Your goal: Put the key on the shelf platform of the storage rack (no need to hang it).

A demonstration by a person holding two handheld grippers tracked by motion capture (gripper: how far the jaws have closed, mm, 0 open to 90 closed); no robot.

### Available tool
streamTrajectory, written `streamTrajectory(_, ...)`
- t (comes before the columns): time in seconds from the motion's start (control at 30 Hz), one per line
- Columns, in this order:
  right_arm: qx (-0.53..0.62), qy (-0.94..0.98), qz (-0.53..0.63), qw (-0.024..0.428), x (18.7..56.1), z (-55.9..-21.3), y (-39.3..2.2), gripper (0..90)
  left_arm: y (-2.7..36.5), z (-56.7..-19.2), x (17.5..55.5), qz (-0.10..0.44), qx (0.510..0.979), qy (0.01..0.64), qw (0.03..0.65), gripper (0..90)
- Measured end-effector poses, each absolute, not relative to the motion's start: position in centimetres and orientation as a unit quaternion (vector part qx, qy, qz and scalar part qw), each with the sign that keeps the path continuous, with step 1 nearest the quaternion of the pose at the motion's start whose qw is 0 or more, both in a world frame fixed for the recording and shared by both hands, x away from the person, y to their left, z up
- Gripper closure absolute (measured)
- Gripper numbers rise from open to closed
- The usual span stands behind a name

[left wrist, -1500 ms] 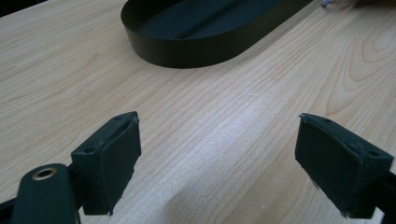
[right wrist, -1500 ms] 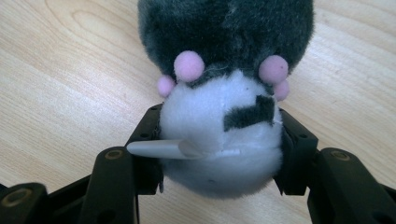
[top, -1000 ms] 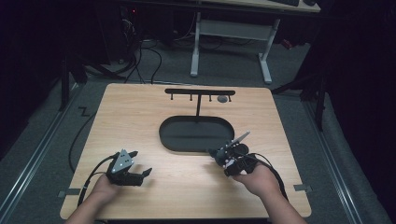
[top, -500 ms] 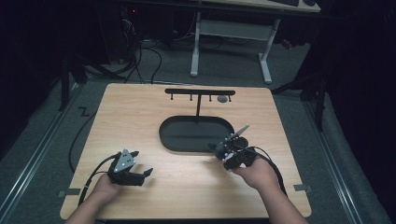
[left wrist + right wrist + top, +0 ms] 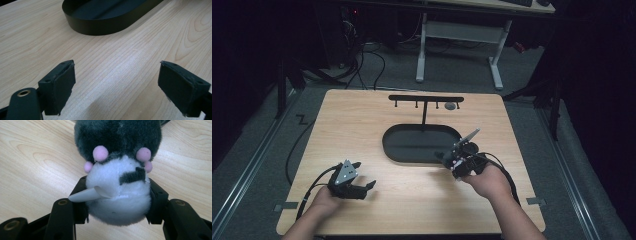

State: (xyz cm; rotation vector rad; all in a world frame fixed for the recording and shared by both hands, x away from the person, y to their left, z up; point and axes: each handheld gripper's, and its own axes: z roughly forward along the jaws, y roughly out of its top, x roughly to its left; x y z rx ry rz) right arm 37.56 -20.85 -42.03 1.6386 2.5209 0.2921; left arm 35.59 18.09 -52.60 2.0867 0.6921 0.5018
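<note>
Both jaws of the right gripper (image 5: 117, 202) squeeze a plush toy (image 5: 117, 170) just beside the black tray (image 5: 422, 142) — carry it level, grip steady. Left gripper (image 5: 362, 189) rests released on the worktop (image 5: 362, 125).

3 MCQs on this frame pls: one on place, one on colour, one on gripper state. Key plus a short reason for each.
1. Where is the oval tray?
A. at the table's middle, under the T-shaped rack
B. at the table's near left corner
C. on the floor

2. What colour are the small pom-poms on the plush toy?
A. green
B. pink
C. orange

3. How does the left gripper stand?
A. shut on the toy
B. shut on the tray's rim
C. open, nothing between its jaws

Key: 1 A, the high view shows it there. 2 B, pink dots show in the right gripper view, where the right gripper clamps the toy. 3 C, bare table lies between its jaws.
</note>
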Motion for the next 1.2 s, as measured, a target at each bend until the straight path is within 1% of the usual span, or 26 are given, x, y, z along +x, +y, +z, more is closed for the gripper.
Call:
streamTrajectory(0.17,0.543,0.831,0.102,0.056,36.7,-41.7,-21.1,47.5,18.1,-52.6,35.6,0.199,0.836,0.278,0.429,15.3)
streamTrajectory(0.57,0.548,0.827,0.11,0.066,36.0,-40.5,-21.5,47.5,18.2,-52.6,35.4,0.204,0.836,0.275,0.429,15.3)
streamTrajectory(0.87,0.543,0.828,0.117,0.072,36.6,-39.9,-21.4,47.5,18.3,-52.6,35.3,0.204,0.834,0.275,0.432,15.3)
streamTrajectory(1.2,0.546,0.826,0.118,0.079,38.2,-39.6,-20.9,47.5,18.3,-52.6,35.3,0.205,0.833,0.275,0.434,15.3)
